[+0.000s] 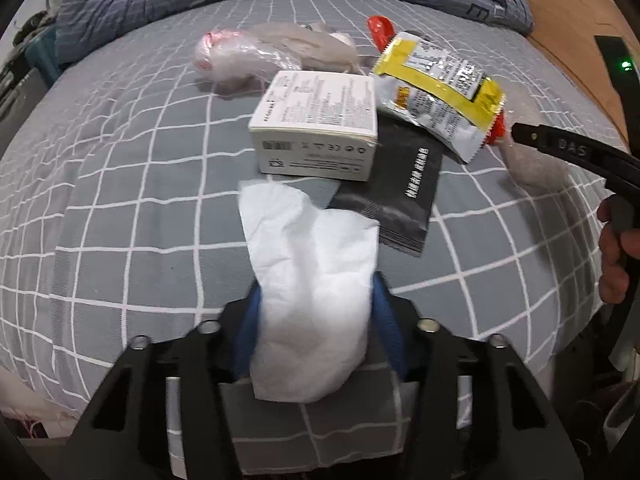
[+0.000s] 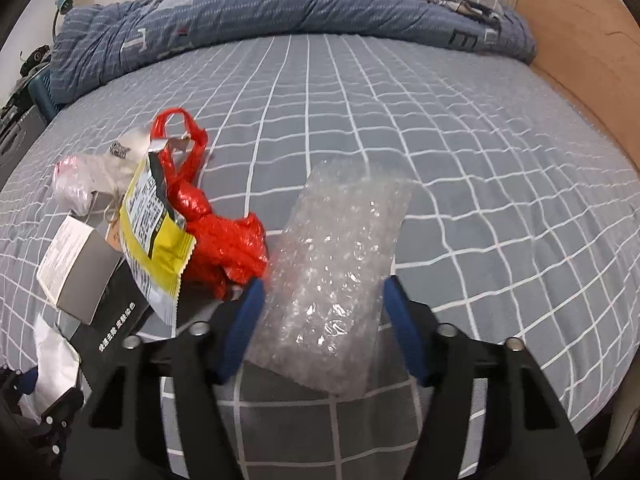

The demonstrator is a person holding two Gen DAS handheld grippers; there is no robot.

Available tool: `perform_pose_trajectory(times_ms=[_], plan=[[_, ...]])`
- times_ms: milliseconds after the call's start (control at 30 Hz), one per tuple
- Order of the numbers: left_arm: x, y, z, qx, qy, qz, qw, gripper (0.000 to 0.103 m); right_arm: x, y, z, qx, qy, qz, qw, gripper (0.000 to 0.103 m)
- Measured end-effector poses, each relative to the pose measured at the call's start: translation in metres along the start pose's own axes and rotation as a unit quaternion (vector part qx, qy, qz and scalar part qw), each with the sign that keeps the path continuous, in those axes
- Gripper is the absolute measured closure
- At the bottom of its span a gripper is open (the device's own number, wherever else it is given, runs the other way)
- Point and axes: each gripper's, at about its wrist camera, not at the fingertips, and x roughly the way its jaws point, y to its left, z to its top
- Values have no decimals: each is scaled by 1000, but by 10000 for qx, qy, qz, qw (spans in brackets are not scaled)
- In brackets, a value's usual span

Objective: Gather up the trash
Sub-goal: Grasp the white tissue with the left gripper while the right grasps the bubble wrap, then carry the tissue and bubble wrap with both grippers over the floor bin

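My left gripper points down at the bed with a crumpled white tissue between its blue pads, which press on both sides of it. My right gripper has a clear sheet of bubble wrap between its pads, and both touch the sheet's edges while it lies on the sheet-covered bed. Between the two grippers is a pile: a white box, a black sachet, a yellow snack wrapper and a red plastic bag.
A grey bed sheet with a white grid covers the mattress. A blue quilt is bunched along the far side, with a wooden bed frame on the right. A pale clear plastic bag lies behind the box. A hand holds the right tool.
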Motion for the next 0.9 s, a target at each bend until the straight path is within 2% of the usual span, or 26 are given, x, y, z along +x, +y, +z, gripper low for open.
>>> perform_pose_trajectory(times_ms=[100,167,233,500,900], plan=[[-3,-1,-2,-8,14,-81,10000,69,-1,5,-1,-128,-4,-19,9999,61],[-5,-2,-3,16,18,-140,9999,81,-3,6,-1,-170,-33,-29,9998,68],[-6,-4,-4,37,-6,-132,9999,84,-3,6,-1,-174,-40,-16,9998,70],[-6,-5,-2,-43,-43,-156,9999,85,-5,4,0,-145,-49,-5,9999,72],[-14,-6,2,-25,-137,-190,9997,89,-14,5,0,-192,-116,31,9997,82]])
